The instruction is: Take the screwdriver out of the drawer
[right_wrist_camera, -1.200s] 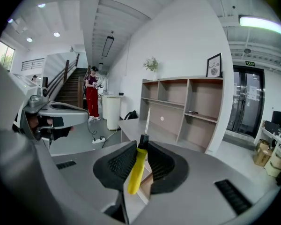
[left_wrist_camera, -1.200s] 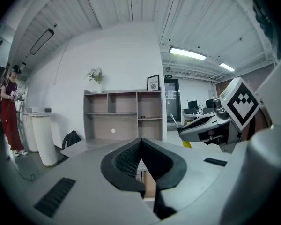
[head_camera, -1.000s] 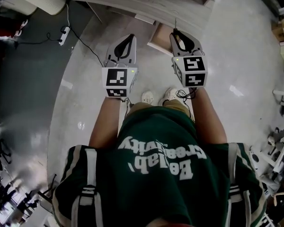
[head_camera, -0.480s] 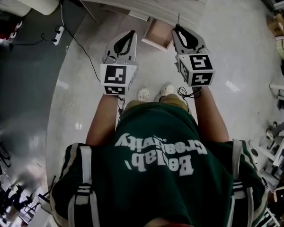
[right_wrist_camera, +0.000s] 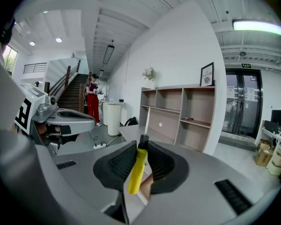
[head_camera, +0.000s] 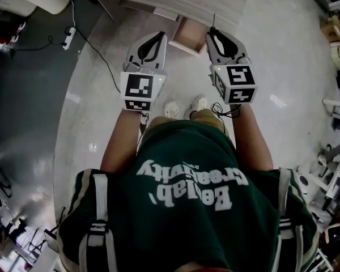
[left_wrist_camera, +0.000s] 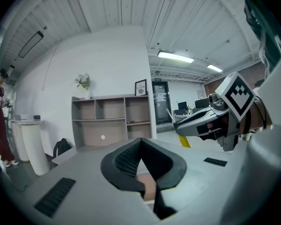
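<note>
Squarely between the right tool's (right_wrist_camera: 141, 148) jaws stands the screwdriver (right_wrist_camera: 136, 171).

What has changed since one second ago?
Both grippers and the whole scene slid slightly up the head view, so mostly the camera shifted. Nothing was taken or let go. The right gripper stays shut on the screwdriver, the left gripper shut and empty, the drawer open.

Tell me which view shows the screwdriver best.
The right gripper view: the screwdriver stands clamped between the right gripper's jaws, yellow handle and metal shaft plain. The head view shows only its thin shaft past that gripper's tip; the left gripper view shows barely a sliver of it.
</note>
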The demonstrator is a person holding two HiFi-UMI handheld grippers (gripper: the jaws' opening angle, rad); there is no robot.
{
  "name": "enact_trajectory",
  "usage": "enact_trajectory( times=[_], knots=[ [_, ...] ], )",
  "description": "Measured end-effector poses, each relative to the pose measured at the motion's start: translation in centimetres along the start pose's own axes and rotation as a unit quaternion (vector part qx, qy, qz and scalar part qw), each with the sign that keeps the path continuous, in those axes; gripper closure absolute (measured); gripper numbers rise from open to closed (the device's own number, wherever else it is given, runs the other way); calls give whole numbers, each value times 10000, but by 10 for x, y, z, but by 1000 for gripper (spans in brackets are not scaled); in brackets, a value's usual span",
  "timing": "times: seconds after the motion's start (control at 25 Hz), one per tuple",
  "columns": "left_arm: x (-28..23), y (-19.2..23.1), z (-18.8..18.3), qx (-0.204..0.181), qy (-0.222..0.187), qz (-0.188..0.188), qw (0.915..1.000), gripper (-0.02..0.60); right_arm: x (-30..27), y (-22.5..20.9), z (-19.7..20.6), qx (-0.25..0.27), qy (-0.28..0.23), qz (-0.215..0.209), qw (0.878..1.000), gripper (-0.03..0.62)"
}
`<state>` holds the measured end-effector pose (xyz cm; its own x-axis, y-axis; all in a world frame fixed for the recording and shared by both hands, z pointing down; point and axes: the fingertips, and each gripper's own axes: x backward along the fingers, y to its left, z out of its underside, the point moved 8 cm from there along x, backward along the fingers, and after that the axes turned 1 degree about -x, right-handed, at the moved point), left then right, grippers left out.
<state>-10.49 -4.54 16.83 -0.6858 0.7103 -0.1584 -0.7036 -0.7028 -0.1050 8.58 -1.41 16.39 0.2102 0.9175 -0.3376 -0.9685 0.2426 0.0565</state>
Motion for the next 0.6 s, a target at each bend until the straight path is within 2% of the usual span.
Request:
enact_trajectory(
  times=[0.16,0.6],
  knots=[
    [2,-3,0,12,-4,-14,10000,565,2,5,2,227,21,-24,9997,507],
    [2,-10,3,13,70,17,10000,565,1,9,11,126,58,-185,9997,507]
  ],
)
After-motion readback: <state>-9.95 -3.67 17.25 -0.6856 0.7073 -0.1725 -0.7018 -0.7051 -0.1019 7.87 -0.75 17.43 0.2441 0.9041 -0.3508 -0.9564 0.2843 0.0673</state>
